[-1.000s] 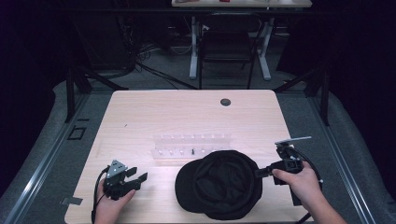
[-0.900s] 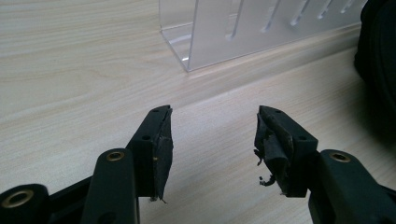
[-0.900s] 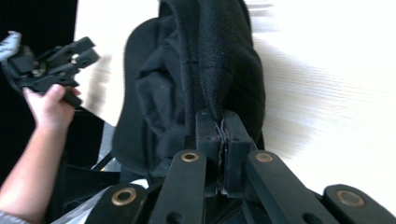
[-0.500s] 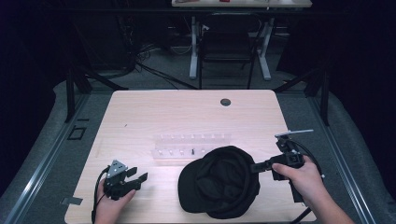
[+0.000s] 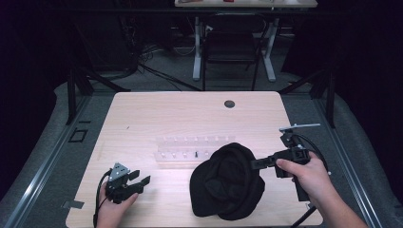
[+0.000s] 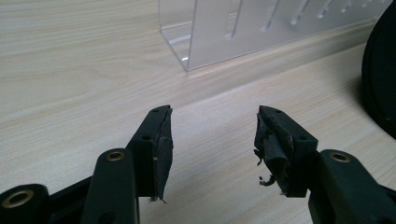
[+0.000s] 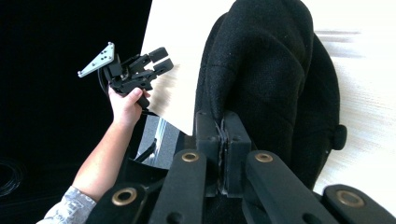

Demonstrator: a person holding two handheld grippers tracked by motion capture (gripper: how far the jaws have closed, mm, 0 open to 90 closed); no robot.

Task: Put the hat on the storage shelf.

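No text, label, brand mark or number can be read anywhere. The black cap [image 5: 228,183] has a plain surface, and the clear plastic rack [image 5: 192,147] just beyond it carries no legible markings either.

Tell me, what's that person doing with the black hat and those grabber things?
A person holds a gripper in each hand at a wooden table. The right gripper has its jaws pinched shut on the edge of a black cap and tilts it up off the tabletop. The left gripper rests near the table's front edge with its jaws open, holding nothing. A clear plastic rack sits on the table just behind the cap.
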